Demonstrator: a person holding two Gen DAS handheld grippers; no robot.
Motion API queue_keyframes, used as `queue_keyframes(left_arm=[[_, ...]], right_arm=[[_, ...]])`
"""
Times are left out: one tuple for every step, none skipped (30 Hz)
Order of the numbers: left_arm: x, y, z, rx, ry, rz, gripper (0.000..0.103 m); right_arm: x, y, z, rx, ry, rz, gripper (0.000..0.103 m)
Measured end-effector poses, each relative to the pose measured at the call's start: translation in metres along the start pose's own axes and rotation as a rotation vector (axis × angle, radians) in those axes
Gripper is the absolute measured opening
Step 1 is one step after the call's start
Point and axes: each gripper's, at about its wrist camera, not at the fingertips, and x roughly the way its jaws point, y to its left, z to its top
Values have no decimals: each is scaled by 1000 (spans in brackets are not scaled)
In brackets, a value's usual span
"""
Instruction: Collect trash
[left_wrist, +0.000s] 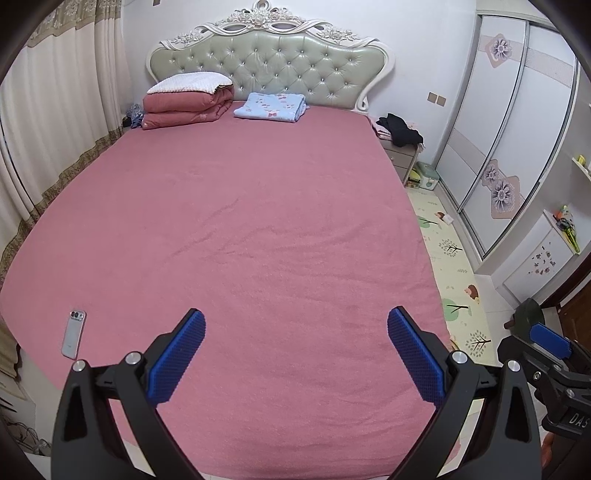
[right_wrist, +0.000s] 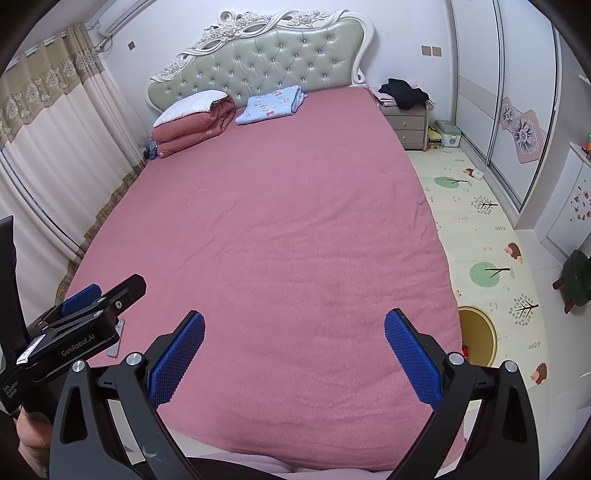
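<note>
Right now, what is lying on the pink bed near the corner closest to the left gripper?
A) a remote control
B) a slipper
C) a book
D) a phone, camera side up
D: a pale phone lies flat on the pink bedspread ahead and to the left of the open left gripper, its camera lenses facing up at its far end.

Both wrist views look from the foot of the bed (left_wrist: 236, 206), down its length toward the headboard (left_wrist: 269, 62). The left sits nearer the curtain side, the right nearer the play mat (right_wrist: 487, 236). They share the bed (right_wrist: 280, 221), headboard (right_wrist: 266, 59) and wardrobe side.
</note>
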Motion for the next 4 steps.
queue_keyframes(left_arm=[[0,-1,-1,1,0,2,99],[0,-1,-1,2,0,0,99],[0,-1,-1,3,0,-1,99],[0,-1,-2,5,-1,0,99]], right_arm=[[0,0,0,-1,1,0,94],[0,0,0,-2,1,-1,94],[0,0,0,-1,0,-1,94],[0,0,0,0,0,0,94]])
